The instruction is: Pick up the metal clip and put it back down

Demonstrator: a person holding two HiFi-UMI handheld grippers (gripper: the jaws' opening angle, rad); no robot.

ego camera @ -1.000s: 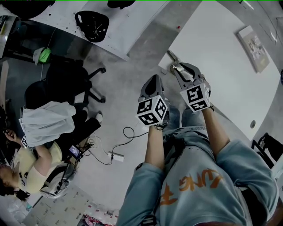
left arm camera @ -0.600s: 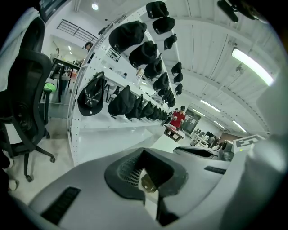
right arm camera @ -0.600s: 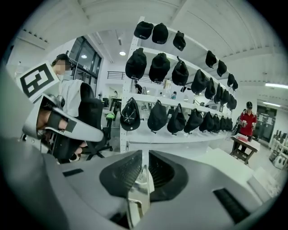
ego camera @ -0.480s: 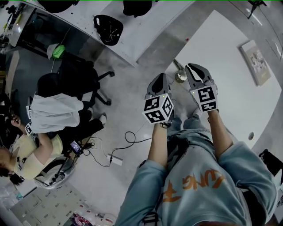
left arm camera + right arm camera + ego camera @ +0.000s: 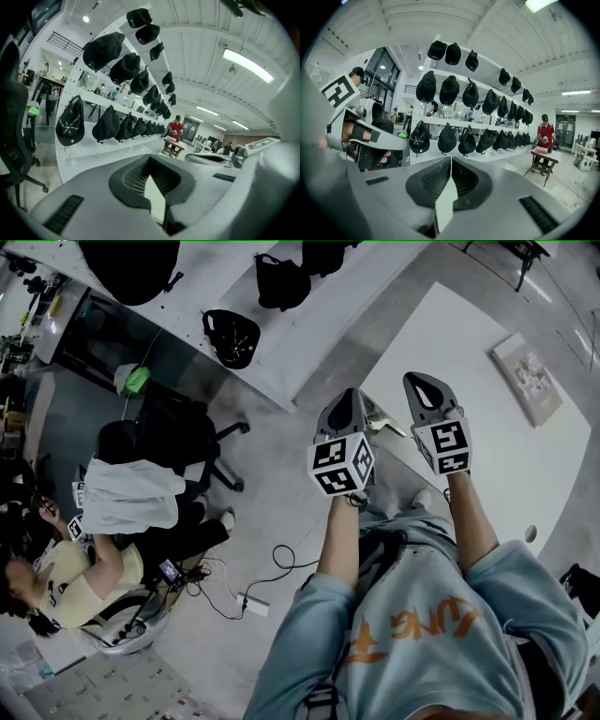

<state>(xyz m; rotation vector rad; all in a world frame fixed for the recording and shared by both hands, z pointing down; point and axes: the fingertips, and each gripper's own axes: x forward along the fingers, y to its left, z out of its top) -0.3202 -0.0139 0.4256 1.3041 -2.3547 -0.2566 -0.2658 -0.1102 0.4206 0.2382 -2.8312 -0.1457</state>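
Note:
The metal clip (image 5: 382, 424) shows only as a small grey piece at the near corner of the white table (image 5: 487, 456), half hidden behind my left gripper. My left gripper (image 5: 343, 401) is held in front of the table's edge and is shut with nothing in it. My right gripper (image 5: 424, 386) hangs over the table just right of the clip, also shut and empty. In both gripper views the jaws meet on bare pads, left gripper (image 5: 150, 157) and right gripper (image 5: 450, 159), and point at a wall of caps, not the table.
A booklet (image 5: 528, 379) lies far right on the table. A white shelf board with black caps (image 5: 232, 337) runs behind. An office chair (image 5: 178, 432), a seated person (image 5: 75, 568) and a floor cable (image 5: 253, 601) are to the left.
The right gripper, which was at the clip a second ago, has drawn away from it. Both grippers have tilted up and the head view has shifted.

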